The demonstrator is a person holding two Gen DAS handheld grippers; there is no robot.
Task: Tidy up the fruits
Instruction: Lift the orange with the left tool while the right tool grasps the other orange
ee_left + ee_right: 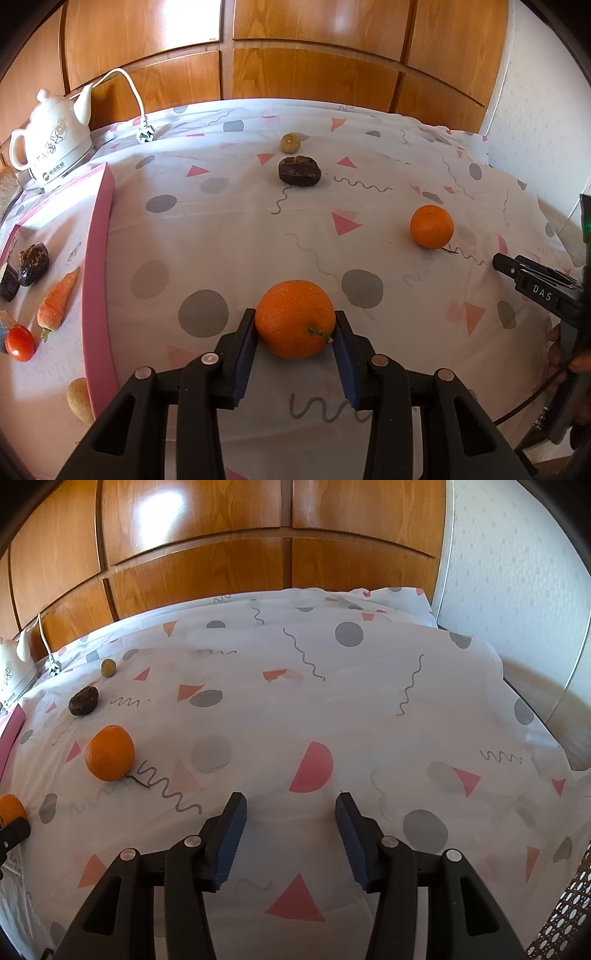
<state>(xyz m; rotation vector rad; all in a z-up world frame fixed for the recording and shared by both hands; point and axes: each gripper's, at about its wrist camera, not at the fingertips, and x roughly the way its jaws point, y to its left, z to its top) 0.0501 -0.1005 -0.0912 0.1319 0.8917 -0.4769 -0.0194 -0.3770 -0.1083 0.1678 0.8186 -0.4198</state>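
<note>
My left gripper (295, 325) is shut on a large orange (294, 319) with a short stem, low over the patterned cloth. A second orange (431, 226) lies to the right; it also shows in the right wrist view (109, 753). A dark wrinkled fruit (299, 171) and a small yellow-green fruit (290, 142) lie farther back. My right gripper (291, 805) is open and empty over bare cloth; its body shows at the right edge of the left wrist view (535, 284). The held orange peeks in at the left edge (11, 806).
A pink-rimmed tray (96, 236) at the left holds a carrot (59, 299), a tomato (20, 342), dark fruits (34, 263) and a pale round fruit (78, 398). A white electric kettle (50, 144) with cord stands behind it. Wooden panels back the table.
</note>
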